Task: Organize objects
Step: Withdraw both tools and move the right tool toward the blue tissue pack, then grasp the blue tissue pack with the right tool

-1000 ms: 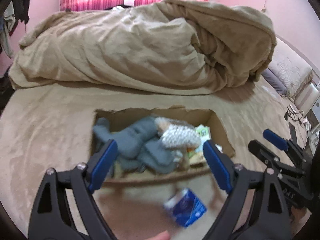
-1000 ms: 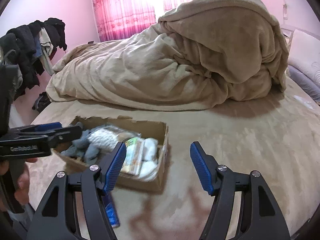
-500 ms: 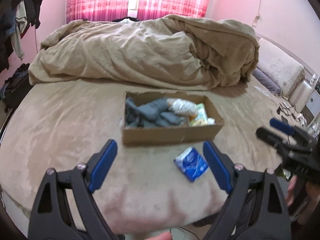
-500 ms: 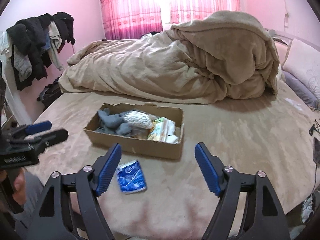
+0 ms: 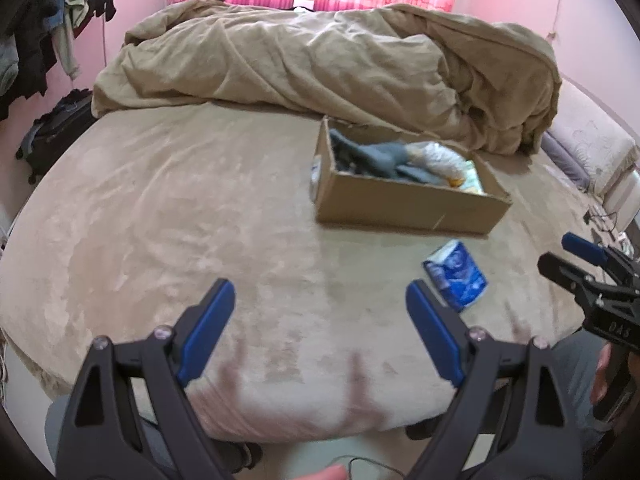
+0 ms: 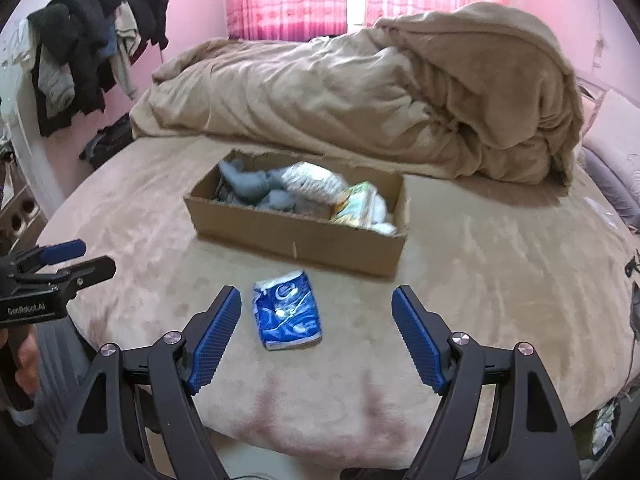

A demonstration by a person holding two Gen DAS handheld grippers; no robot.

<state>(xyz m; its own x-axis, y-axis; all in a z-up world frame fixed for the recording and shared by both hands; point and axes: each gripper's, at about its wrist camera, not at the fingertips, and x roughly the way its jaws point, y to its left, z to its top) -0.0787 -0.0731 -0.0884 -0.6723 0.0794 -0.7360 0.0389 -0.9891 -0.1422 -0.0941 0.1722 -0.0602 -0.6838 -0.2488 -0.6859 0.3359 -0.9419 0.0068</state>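
Left wrist view first: your left claw (image 5: 320, 308) hangs released over the near edge of the bed (image 5: 168, 216), its blue fingers (image 5: 208, 324) spread wide with nothing between them. Ahead and to the right sits the cardboard box (image 5: 404, 204), open on top, holding grey cloth items (image 5: 372, 158) and a white patterned packet (image 5: 440, 156). On the bedcover just in front of the box, apart from it, lies the blue packet (image 5: 456, 274). Your right claw (image 5: 576, 258) shows at the right edge. A heaped tan duvet (image 5: 328, 68) fills the far side of the bed.

Right wrist view: your right claw (image 6: 316, 330) is also released, jaws wide apart, holding nothing. The blue packet (image 6: 288, 310) lies flat on the bed (image 6: 500, 272) between the two fingers in the picture, nearer the left one, touching neither. Beyond it stands the cardboard box (image 6: 296, 234) with the grey cloth items (image 6: 252, 186), the white patterned packet (image 6: 312, 180) and a green-printed packet (image 6: 358, 202) inside. Your left claw (image 6: 80, 258) is at the left edge, and dark clothes (image 6: 92, 44) hang by the wall.
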